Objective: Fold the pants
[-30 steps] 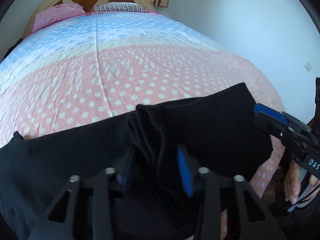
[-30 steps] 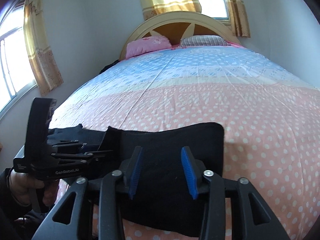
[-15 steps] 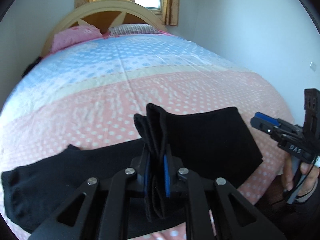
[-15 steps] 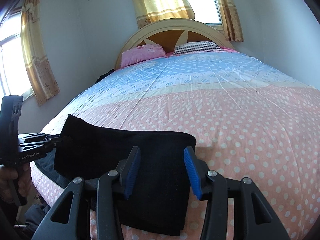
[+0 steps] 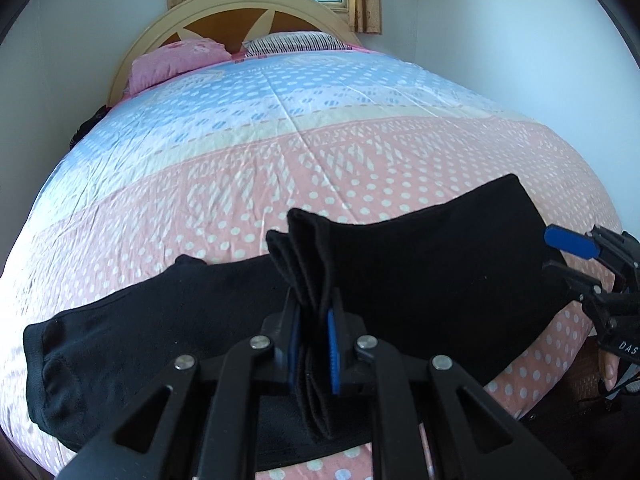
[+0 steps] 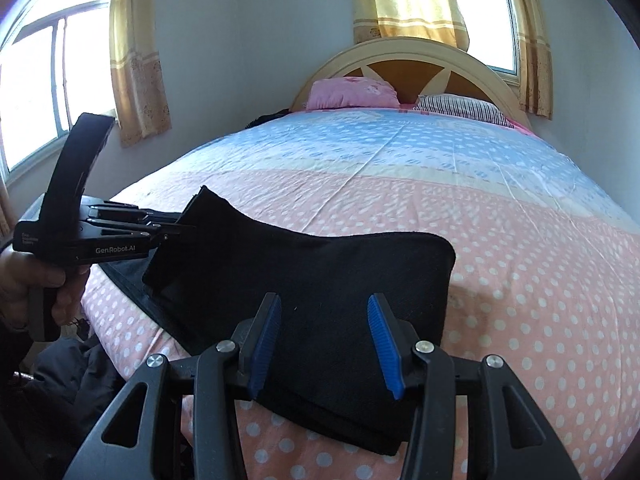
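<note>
One claw [image 5: 314, 354] pinching pants [image 5: 420, 272] edge — other [image 6: 326, 346] agape

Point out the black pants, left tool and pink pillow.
black pants [image 5: 420, 272]: left wrist view, flat folded panel.
left tool [image 5: 314, 348]: left wrist view, between its fingertips, shut on a bunched fold.
pink pillow [image 6: 352, 94]: right wrist view, middle of its face.

Both cameras sit near the foot of the bed [image 5: 280, 148], low over its near edge, facing up its length toward the headboard [image 5: 236, 20]; the left wrist view looks past its own left gripper [image 5: 312, 344]; the right wrist view does likewise past the right gripper [image 6: 324, 340]; both share the black pants [image 6: 320, 280] and each sees the other gripper at its edge.
</note>
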Tool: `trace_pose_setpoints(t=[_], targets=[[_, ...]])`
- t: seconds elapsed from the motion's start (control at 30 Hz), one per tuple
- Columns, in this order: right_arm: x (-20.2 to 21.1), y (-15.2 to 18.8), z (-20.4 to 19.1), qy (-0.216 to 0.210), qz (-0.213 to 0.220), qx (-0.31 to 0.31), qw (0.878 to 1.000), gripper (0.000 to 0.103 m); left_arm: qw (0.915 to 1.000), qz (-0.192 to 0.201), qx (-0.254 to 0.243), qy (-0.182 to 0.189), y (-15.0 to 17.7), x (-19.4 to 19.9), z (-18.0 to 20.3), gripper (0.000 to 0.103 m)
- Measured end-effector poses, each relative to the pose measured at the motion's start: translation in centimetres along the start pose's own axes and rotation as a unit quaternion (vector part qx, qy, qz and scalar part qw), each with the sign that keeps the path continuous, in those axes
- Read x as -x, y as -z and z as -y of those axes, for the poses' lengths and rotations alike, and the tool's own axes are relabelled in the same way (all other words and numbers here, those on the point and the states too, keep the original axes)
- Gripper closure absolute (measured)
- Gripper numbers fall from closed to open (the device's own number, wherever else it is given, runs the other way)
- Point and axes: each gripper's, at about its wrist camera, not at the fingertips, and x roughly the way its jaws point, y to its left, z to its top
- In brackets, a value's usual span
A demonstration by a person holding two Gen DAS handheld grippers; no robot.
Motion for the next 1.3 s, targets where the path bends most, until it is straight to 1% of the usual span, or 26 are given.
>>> trace_pose_setpoints(t=[0.17,0.3,0.33,0.4,0.47,0.5,0.53,0.6,0.67,0.7,0.77,0.83,0.9,0.93,0.97,1.0,1.03,1.07,1.13,1.17,1.23,1.3], targets=[[1.2,-0.4,2.0,0.007,0.027,-0.045,0.999,0.056,0.9996,0.001,0.028,0.008,0.4,1.1,-1.9,0.09],[1.2,-0.4,3.8,0.035,0.027,-0.082,0.996,0.056,0.9989,-0.003,0.046,-0.006,0.9,1.2,-3.8,0.09],[1.2,-0.4,4.0,0.034,0.026,-0.086,0.995,0.056,0.9986,-0.007,0.052,-0.009,1.1,1.0,-4.2,0.09],[1.1,-0.5,3.6,0.016,0.02,-0.083,0.996,0.056,0.9984,-0.019,0.052,-0.013,1.5,0.3,-4.5,0.09],[0.4,-0.3,2.5,-0.011,0.001,-0.061,0.998,0.056,0.9982,-0.027,0.053,-0.011,1.9,-0.6,-4.5,0.09],[-0.3,-0.1,1.7,-0.025,-0.023,-0.043,0.998,0.056,0.998,-0.028,0.055,-0.008,2.0,-1.0,-4.5,0.09],[-1.2,0.2,1.1,-0.025,-0.052,-0.027,0.998,0.056,0.9978,-0.029,0.06,-0.004,2.1,-1.3,-4.6,0.09],[-3.1,1.3,0.1,0.006,-0.113,0.01,0.993,0.056,0.9972,-0.027,0.07,0.008,2.3,-1.7,-4.7,0.09],[-3.2,1.7,-0.5,0.019,-0.121,0.044,0.991,0.055,0.9966,-0.029,0.075,0.021,2.4,-1.8,-4.7,0.09],[-3.1,1.6,-0.4,0.02,-0.133,0.045,0.99,0.056,0.9962,-0.029,0.078,0.026,2.4,-1.7,-4.7,0.09],[-2.9,1.3,0.4,0.017,-0.146,0.026,0.989,0.057,0.9949,-0.03,0.09,0.035,2.4,-1.6,-5.0,0.09],[-2.8,1.3,1.2,0.014,-0.147,0.014,0.989,0.057,0.9941,-0.032,0.095,0.043,2.4,-1.8,-4.8,0.09],[-2.7,1.3,1.6,0.008,-0.142,0.008,0.99,0.057,0.9957,-0.032,0.084,0.026,2.2,-2.0,-4.3,0.087],[-2.7,1.3,1.5,0.01,-0.143,0.012,0.99,0.057,0.9959,-0.029,0.084,0.019,2.2,-2.2,-4.4,0.085],[-2.8,1.4,1.2,0.016,-0.142,0.02,0.99,0.057,0.9952,-0.031,0.091,0.017,2.3,-2.5,-4.8,0.079],[-2.7,1.5,0.9,0.021,-0.14,0.026,0.99,0.057,0.9938,-0.034,0.102,0.027,2.4,-2.7,-5.4,0.078],[-2.5,1.5,0.6,0.022,-0.137,0.026,0.99,0.057,0.9921,-0.032,0.114,0.042,2.6,-2.7,-5.9,0.078],[-2.3,1.4,0.9,0.014,-0.133,0.01,0.991,0.057,0.9909,-0.031,0.12,0.052,2.7,-2.6,-6.4,0.078],[-1.9,0.9,2.0,-0.003,-0.117,-0.035,0.993,0.057,0.9902,-0.029,0.123,0.06,2.9,-2.3,-6.9,0.078],[-1.4,0.5,2.6,0.008,-0.101,-0.05,0.994,0.057,0.9901,-0.027,0.123,0.062,2.9,-2.2,-7.1,0.079],[-0.5,-0.1,3.2,0.04,-0.08,-0.057,0.994,0.057,0.9897,-0.029,0.122,0.069,2.9,-2.3,-7.0,0.082],[0.8,-0.4,2.6,0.047,-0.059,-0.043,0.996,0.056,0.9898,-0.03,0.118,0.074,2.9,-2.4,-6.8,0.088]])
